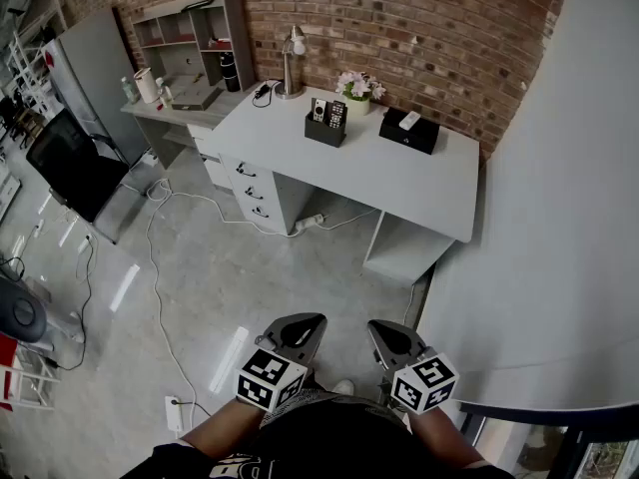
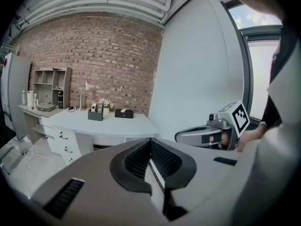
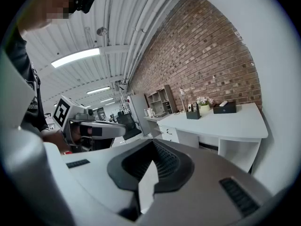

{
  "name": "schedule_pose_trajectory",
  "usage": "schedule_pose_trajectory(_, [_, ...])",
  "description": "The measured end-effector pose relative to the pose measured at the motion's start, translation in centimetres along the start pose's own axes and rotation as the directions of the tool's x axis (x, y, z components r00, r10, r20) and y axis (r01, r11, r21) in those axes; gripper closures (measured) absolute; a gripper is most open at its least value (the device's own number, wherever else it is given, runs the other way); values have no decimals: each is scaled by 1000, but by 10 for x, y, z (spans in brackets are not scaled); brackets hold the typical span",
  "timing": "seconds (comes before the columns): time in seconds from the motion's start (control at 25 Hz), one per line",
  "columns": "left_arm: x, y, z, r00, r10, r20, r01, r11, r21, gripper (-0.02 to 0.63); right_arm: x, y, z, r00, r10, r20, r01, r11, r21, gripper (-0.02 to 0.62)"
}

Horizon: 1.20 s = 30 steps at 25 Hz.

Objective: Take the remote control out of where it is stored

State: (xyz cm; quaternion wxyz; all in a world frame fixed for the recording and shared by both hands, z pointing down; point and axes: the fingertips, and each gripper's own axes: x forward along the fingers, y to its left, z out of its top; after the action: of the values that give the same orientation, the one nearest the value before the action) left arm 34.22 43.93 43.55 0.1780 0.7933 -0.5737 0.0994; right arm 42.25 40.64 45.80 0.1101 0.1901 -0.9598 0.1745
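A dark desk holder (image 1: 325, 128) stands at the back of the white desk (image 1: 399, 183), with a pale remote (image 1: 319, 110) and a black remote (image 1: 336, 114) upright in it. To its right a black box (image 1: 409, 131) carries a white remote (image 1: 409, 120) on its lid. The holder (image 2: 95, 115) and box (image 2: 123, 113) are small and far off in the left gripper view, as are the holder (image 3: 193, 114) and box (image 3: 224, 108) in the right gripper view. My left gripper (image 1: 312, 320) and right gripper (image 1: 377, 327) hang side by side close to my body, far from the desk. Both are shut and hold nothing.
A lamp (image 1: 292, 63) and a flower pot (image 1: 356, 90) stand behind the holder. A drawer unit (image 1: 255, 193) sits under the desk's left end. A cable and power strip (image 1: 172, 412) lie on the floor, an office chair (image 1: 75, 168) stands at left, a white wall (image 1: 559, 218) rises at right.
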Motion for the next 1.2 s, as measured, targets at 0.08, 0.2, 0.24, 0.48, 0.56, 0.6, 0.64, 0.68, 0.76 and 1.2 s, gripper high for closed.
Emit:
schedule_pose_trajectory(0.08, [1,1,0,1000,-1,1,1,1000,-1,600,1,-1,-1,1000,-1,-2,1,1000,-2,591])
schedule_pose_trajectory(0.2, [3,2,-1,1000,-2,1,2,1000,-1,600,2,-2,0,1000,-1,-3,1,1000,-4,591])
schedule_pose_trajectory(0.24, [3,2,-1,1000,-2,1,2,1000,-2,600,2,-2,0,1000,-1,-4,1,1000,-5,591])
schedule_pose_trajectory(0.48, [-1,6,1,1000,2,4,-2,1000,7,600,5,2,2,1000,1,-11,-1,1000,-19,591])
schedule_pose_trajectory(0.56, [-1,8,0,1000,4,2,-4,1000,7,600,6,3,1,1000,5,-9,-5,1000,-13,591])
schedule_pose_trajectory(0.6, [-2,8,-1,1000,4,0,-4,1000,6,600,7,4,2,1000,10,-5,-10,1000,-6,591])
schedule_pose_trajectory(0.64, [-2,9,-2,1000,4,-2,-4,1000,5,600,8,5,2,1000,18,1,-18,1000,4,591])
schedule_pose_trajectory(0.68, [-3,10,-3,1000,4,-4,-4,1000,3,600,9,6,4,1000,24,6,-24,1000,13,591])
schedule_pose_trajectory(0.76, [-2,12,-3,1000,5,-7,-5,1000,-1,600,11,7,5,999,30,15,-31,999,28,589])
schedule_pose_trajectory(1.2, [0,29,-8,999,17,-27,-18,1000,-23,600,26,3,3,1000,10,2,-10,1000,13,589])
